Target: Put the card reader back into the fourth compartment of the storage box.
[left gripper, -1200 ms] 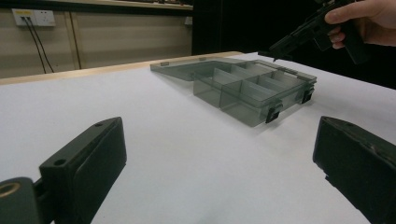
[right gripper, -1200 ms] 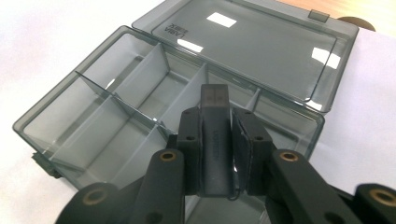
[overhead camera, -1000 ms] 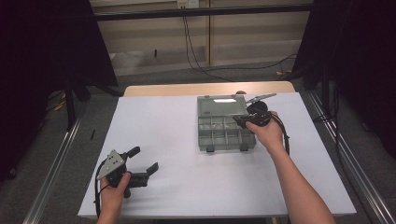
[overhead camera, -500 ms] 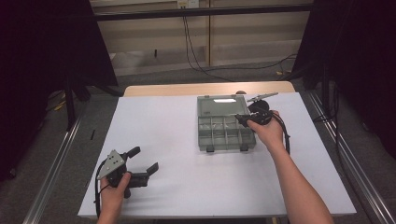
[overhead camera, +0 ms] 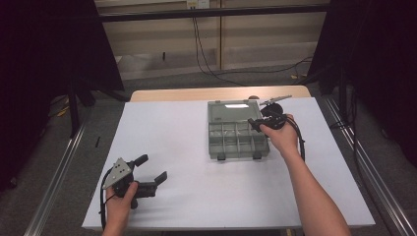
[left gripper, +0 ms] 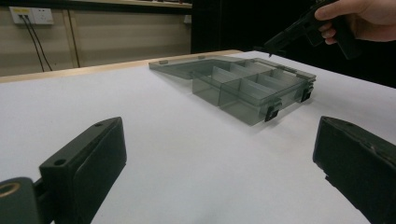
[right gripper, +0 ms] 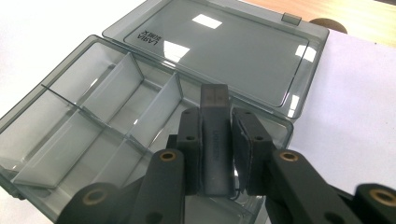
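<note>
Right gripper [right gripper: 215,154] jaws clamped on a dark block [right gripper: 215,140], open organizer box [right gripper: 116,116] just beyond. Left gripper [left gripper: 219,163] jaws wide apart, holding nothing, box ahead.

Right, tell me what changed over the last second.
Nothing visibly changed. The right gripper keeps its jaws clamped on the small dark block above the open compartment box, and the left gripper stays open over the white table.

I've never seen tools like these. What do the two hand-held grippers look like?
Both are black, pistol-shaped tools with two flat, blocky jaws. The left gripper carries a grey three-cornered plate on top. The right gripper trails a black cable. The person's forearms are bare, without sleeves.
</note>
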{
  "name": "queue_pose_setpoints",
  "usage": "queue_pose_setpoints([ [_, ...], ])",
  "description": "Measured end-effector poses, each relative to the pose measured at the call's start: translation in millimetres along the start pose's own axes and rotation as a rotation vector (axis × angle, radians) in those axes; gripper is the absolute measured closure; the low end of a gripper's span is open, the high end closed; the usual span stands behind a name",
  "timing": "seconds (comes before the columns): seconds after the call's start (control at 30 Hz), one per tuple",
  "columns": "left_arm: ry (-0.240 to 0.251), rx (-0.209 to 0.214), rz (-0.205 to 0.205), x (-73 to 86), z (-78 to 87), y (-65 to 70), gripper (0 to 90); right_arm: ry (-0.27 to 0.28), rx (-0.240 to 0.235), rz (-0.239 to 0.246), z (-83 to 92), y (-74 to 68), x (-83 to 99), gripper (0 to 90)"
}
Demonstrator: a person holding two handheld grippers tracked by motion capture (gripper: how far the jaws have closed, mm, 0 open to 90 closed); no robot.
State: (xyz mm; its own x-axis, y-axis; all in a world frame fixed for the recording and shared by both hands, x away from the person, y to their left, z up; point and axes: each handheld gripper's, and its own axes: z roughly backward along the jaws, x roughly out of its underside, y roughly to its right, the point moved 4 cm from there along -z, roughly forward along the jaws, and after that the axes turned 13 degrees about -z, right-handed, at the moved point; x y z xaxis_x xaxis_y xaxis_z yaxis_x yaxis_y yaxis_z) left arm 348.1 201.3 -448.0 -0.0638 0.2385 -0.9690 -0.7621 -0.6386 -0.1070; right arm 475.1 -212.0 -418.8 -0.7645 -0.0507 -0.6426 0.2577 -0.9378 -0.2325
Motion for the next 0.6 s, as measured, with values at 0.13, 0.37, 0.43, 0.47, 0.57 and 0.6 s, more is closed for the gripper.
queue_pose_setpoints([
  [0.13,0.001,0.0,0.0,-0.1,0.2,-0.1,3.0,0.0,0.005,-0.005,-1.7,1.3,-0.7,74.4],
  [0.37,0.0,0.002,-0.004,0.0,0.2,-0.1,3.0,-0.002,0.015,-0.008,-5.2,3.8,-0.5,74.4],
  [0.43,0.0,0.003,0.0,0.2,0.1,0.2,3.0,-0.001,0.015,-0.01,-6.2,4.9,-0.6,74.4],
  [0.47,0.0,0.003,0.0,0.2,0.0,0.2,3.0,-0.004,0.018,-0.011,-6.6,5.2,-0.3,74.4],
  [0.57,-0.001,0.002,-0.001,0.2,0.1,0.2,3.0,-0.004,0.025,-0.01,-8.2,6.3,0.2,74.4],
  [0.6,-0.001,0.002,-0.003,0.1,0.2,0.1,3.0,-0.004,0.029,-0.011,-8.5,6.6,0.3,74.4],
])
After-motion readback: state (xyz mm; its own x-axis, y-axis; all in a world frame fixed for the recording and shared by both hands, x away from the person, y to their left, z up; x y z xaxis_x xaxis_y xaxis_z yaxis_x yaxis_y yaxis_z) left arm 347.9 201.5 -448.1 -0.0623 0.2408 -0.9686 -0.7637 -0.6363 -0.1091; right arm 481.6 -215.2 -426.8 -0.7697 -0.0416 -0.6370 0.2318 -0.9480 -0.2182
